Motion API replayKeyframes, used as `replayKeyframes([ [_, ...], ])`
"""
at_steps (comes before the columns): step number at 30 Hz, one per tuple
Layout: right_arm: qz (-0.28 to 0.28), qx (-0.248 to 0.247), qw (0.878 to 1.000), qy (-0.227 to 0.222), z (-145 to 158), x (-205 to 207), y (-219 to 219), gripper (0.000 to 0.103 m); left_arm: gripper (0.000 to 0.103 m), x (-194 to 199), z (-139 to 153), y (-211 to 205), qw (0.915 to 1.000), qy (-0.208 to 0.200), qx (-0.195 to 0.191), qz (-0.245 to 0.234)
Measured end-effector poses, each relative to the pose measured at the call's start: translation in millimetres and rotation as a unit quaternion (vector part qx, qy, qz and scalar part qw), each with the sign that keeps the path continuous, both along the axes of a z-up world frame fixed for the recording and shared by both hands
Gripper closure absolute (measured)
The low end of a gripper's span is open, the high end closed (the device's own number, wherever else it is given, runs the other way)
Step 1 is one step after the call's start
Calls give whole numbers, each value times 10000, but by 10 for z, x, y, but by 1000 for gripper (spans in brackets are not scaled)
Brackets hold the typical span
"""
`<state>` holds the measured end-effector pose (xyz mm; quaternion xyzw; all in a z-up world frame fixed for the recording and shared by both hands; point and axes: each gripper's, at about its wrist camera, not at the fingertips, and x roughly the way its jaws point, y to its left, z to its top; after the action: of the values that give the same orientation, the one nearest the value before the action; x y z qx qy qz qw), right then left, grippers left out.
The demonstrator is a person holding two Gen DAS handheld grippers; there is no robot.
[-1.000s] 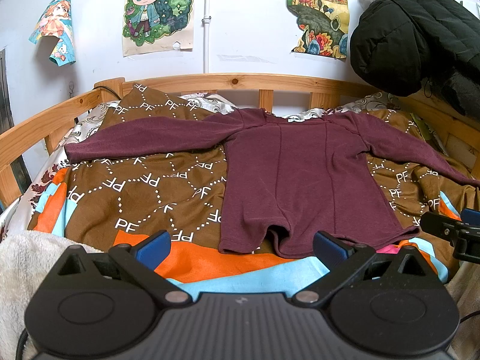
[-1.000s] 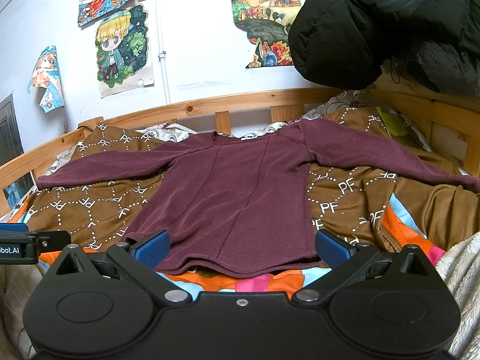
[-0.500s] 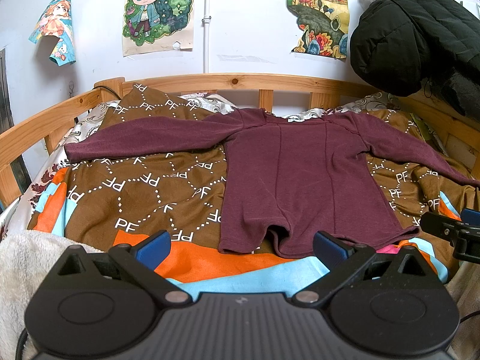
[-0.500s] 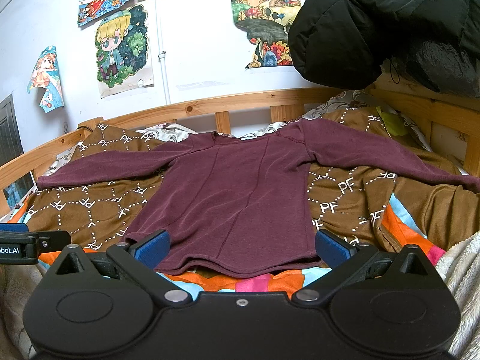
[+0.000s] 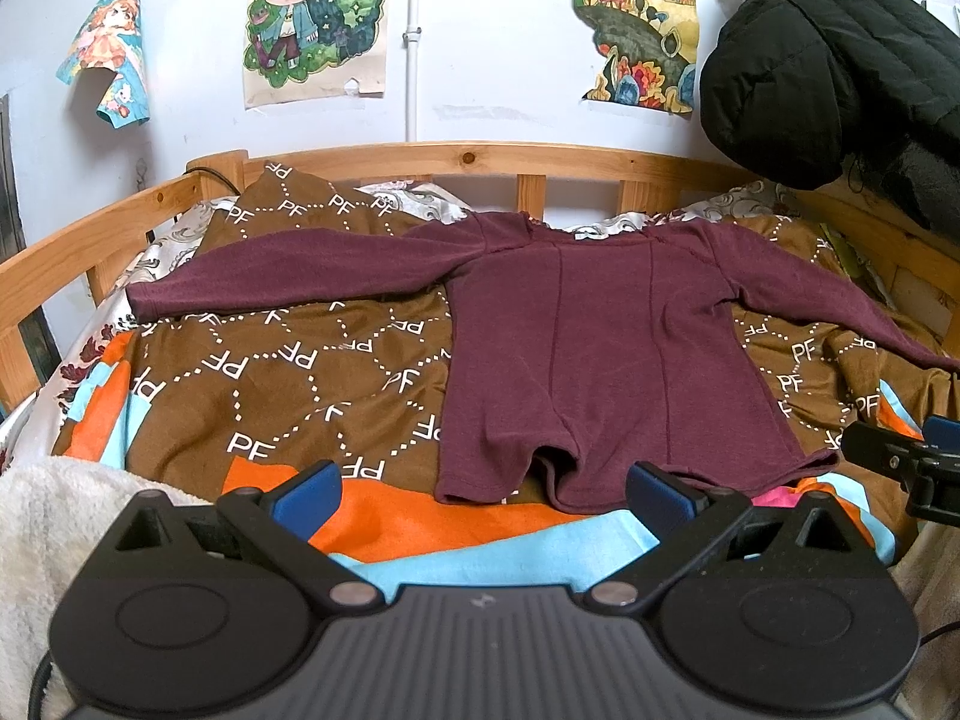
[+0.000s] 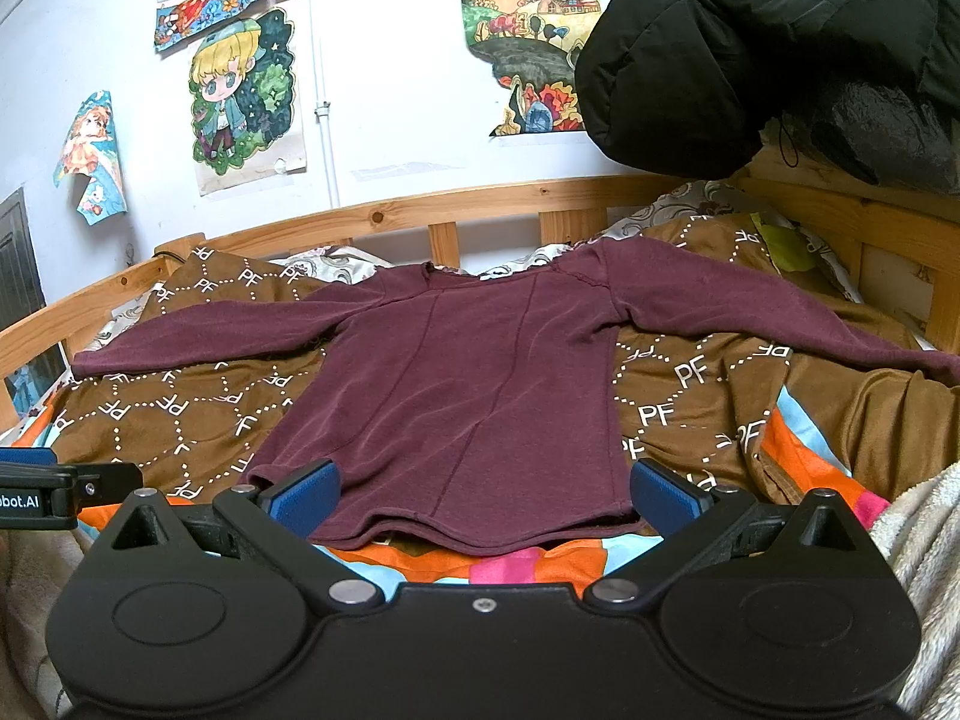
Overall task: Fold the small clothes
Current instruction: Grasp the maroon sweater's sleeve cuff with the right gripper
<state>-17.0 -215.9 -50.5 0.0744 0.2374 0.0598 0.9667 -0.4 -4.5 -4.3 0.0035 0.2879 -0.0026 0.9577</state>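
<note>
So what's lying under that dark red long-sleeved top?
The maroon long-sleeved top lies spread on a brown blanket printed with white "PF" letters, with orange and blue fabric at its hem. Whatever lies directly beneath the top is covered.

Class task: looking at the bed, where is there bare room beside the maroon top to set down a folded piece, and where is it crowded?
Free: the brown blanket below the left sleeve, left of the maroon top; also the orange and blue strip before the hem. Crowded: the far right, under the black jacket.
</note>
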Motion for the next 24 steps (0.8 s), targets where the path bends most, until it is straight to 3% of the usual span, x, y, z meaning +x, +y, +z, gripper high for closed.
replayKeyframes([
  [4,-100,-67,9998,149,23,56,29,0,0,81,-37,-35,9998,188,32,30],
  [9,-510,-195,9966,623,65,281,-15,0,0,308,4,-13,9988,475,-118,-54],
  [13,-897,-314,9901,1030,42,454,-112,0,0,555,44,-41,9981,607,28,-137],
  [19,-1262,-74,9844,1224,51,673,-343,0,0,1008,178,-142,9978,607,148,-221],
  [24,-1547,189,9777,1409,-1,925,-583,0,0,1452,132,-229,9957,852,-34,-372],
])
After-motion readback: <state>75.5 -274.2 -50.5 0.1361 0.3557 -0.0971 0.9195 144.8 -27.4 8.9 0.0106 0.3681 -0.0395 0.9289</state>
